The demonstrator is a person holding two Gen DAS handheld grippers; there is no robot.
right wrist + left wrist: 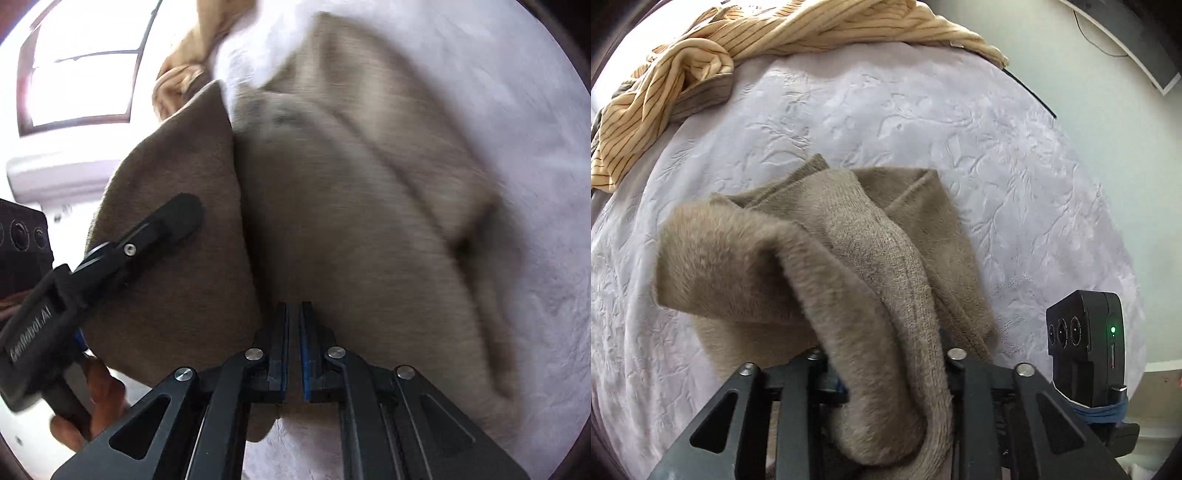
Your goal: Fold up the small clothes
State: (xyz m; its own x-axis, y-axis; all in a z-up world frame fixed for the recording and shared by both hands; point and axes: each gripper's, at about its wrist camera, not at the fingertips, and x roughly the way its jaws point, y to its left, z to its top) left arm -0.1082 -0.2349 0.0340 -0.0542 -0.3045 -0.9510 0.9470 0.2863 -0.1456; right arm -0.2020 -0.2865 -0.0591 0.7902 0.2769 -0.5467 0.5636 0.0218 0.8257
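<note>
- Left gripper [886, 373] is clamped on a fold of the taupe fleece garment [820, 266], which drapes over and between its black fingers and hides the tips; the raised fold hangs above the white embossed bedspread [923, 122] while the rest of the garment lies flat on it.
- Right gripper [294, 350] has its blue-lined jaws drawn almost together on the garment's near edge [369, 229], though whether cloth is actually pinched there cannot be told; this view is motion-blurred.
- Striped cream garment [746, 48] lies bunched at the far edge of the bedspread, well apart from the fleece piece.
- Black sensor box [1086, 332] with a green light sits at the right of the left wrist view.
</note>
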